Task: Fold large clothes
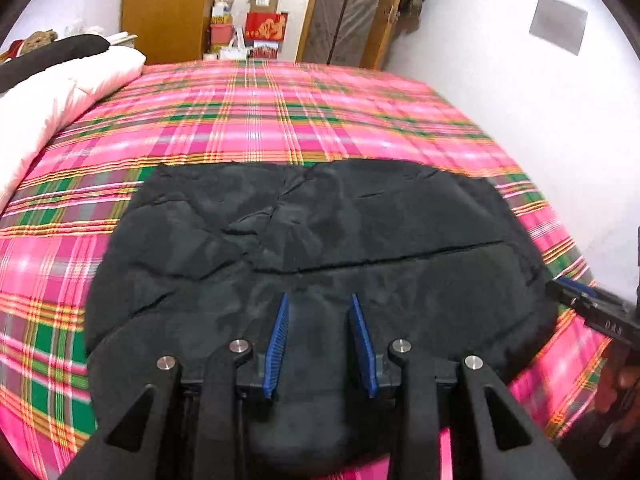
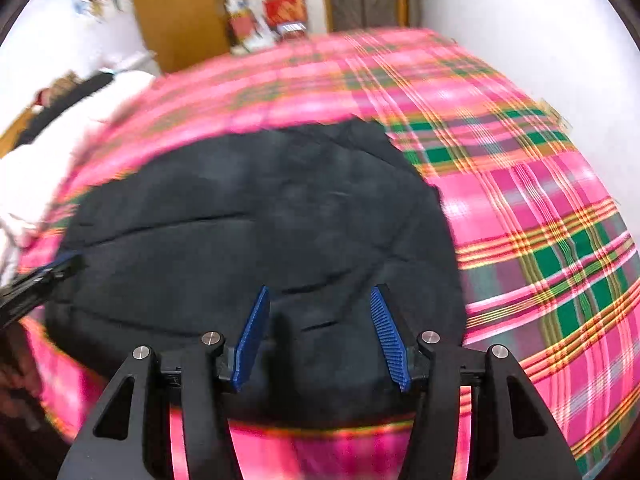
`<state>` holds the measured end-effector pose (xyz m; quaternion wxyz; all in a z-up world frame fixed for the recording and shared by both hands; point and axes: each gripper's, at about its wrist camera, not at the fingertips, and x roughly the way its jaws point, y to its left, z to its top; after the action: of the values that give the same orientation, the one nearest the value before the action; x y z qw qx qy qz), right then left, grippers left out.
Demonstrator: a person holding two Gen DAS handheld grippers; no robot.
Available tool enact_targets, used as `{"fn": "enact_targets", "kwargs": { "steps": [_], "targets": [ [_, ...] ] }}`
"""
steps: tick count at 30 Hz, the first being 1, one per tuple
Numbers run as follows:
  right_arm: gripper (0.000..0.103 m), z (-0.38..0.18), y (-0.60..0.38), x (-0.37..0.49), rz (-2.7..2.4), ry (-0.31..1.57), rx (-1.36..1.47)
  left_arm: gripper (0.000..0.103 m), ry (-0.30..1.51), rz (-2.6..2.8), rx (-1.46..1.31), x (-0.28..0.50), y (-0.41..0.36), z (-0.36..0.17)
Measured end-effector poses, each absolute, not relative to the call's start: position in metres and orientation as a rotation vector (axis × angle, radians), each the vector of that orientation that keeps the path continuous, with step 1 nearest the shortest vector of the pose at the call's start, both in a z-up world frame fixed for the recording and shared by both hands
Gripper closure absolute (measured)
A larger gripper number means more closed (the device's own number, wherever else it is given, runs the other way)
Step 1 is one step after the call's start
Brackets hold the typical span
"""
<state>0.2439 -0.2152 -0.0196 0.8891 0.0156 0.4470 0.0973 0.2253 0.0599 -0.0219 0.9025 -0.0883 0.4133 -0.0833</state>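
While one black garment (image 1: pixel 320 248) lies on one plaid bed (image 1: pixel 256 120), two tongs, left (image 1: pixel 320 300) and right (image 2: pixel 318 292), gape empty.

One black garment (image 1: pixel 320 240), two grippers, perhaps one pillow (image 1: pixel 60 92).

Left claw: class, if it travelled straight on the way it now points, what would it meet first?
Most likely the black garment spread on the plaid bedsheet. The left claw is open and empty, aimed at the cloth just ahead; depth is unclear.
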Motion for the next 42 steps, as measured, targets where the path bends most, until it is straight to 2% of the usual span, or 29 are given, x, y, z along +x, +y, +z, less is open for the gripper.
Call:
{"fn": "enact_targets", "kwargs": {
  "steps": [7,14,22,30,42],
  "targets": [
    [0.049,-0.079,-0.167,0.247,0.240,1.065,-0.053,0.068,0.955,-0.188,-0.080,0.222,0.038,-0.056],
    [0.049,-0.080,-0.163,0.256,0.229,1.080,-0.066,0.068,0.976,-0.170,-0.116,0.234,0.038,-0.062],
    [0.049,-0.022,-0.145,0.260,0.281,0.925,-0.052,0.068,0.892,-0.087,-0.116,0.239,0.063,-0.029],
    [0.049,-0.076,-0.140,0.308,0.242,1.000,-0.079,0.068,0.972,0.038,-0.188,0.264,0.101,-0.051],
    [0.049,-0.088,-0.139,0.308,0.263,1.000,-0.107,0.068,0.983,0.049,-0.128,0.271,0.091,-0.057]
  ]
}}
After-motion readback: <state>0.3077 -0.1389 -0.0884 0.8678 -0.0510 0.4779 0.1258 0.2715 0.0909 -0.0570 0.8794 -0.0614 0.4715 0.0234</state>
